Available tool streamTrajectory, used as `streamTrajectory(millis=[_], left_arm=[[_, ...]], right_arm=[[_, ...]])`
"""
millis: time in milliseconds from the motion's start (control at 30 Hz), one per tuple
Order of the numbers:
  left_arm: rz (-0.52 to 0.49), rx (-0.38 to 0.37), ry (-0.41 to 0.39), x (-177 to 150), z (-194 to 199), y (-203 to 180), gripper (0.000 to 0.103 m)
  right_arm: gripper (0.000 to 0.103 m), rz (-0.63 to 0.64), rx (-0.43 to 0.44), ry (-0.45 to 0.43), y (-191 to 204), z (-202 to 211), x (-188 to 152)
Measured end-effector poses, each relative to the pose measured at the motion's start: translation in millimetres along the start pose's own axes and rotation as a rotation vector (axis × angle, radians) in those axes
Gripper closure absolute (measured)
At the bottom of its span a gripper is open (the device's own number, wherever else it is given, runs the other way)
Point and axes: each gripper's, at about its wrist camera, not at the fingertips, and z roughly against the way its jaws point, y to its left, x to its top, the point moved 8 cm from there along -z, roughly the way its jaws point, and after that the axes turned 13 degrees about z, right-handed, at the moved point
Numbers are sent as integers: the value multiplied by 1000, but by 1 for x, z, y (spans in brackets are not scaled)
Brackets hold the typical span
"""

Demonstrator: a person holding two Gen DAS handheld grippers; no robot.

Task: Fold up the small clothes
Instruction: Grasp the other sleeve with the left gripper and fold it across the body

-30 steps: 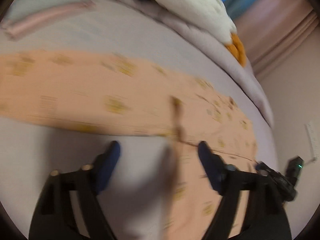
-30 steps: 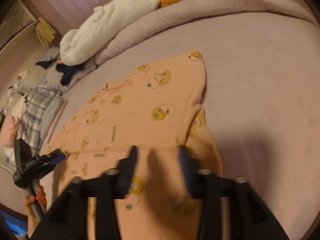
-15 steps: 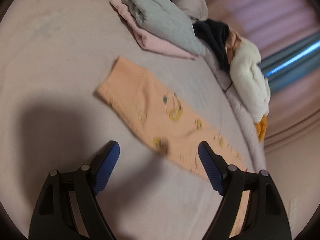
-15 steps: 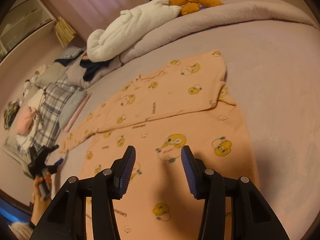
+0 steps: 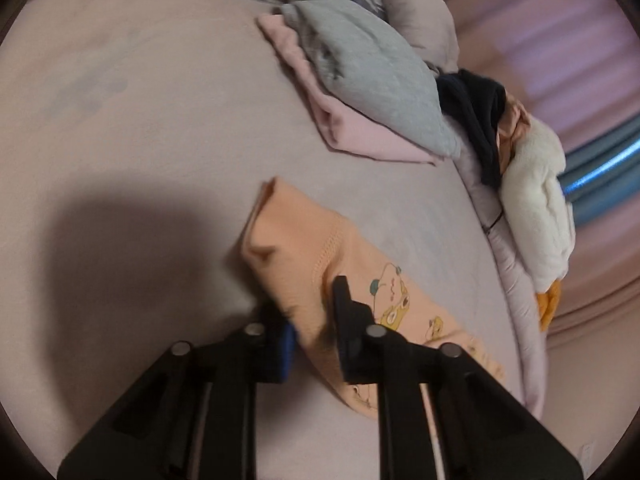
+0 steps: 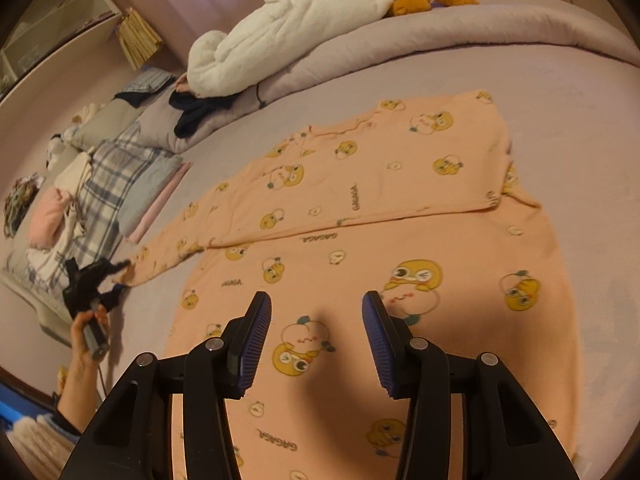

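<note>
A peach shirt (image 6: 400, 208) printed with yellow cartoon ducks lies flat on the mauve bed, one side folded over its body, one long sleeve (image 5: 304, 248) stretching left. My left gripper (image 5: 312, 312) is shut on the sleeve near its cuff; it also shows in the right wrist view (image 6: 100, 280), at the sleeve's end. My right gripper (image 6: 316, 320) is open and empty, hovering over the shirt's near part.
A folded grey and pink stack (image 5: 360, 92) lies beyond the sleeve. A white plush duck (image 6: 288, 36) and dark clothes (image 6: 196, 112) rest on the rolled duvet (image 6: 480, 36). Plaid bedding (image 6: 104, 176) is at left.
My left gripper has swung to the sleeve's end and shut on it. My right gripper has opened wider and lifted back from the shirt.
</note>
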Motion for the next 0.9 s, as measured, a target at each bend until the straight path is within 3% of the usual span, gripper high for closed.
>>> streamTrajectory(millis=[200,400,700,900], left_arm=[[-84,-43,-26,-7,25,-32,95],[-293,-164,-9,-58,59,-125,95],[-581,-291,140,-212,56,-257,95],[-729,-261,280,-324,20,-284,95]], right_arm=[[56,8,13,1,3,-1,0],[56,-50,63,-30,-6,6,5],[56,-66,118,-71,-23,22,11],[56,-111,155,-102,-46,31,13]])
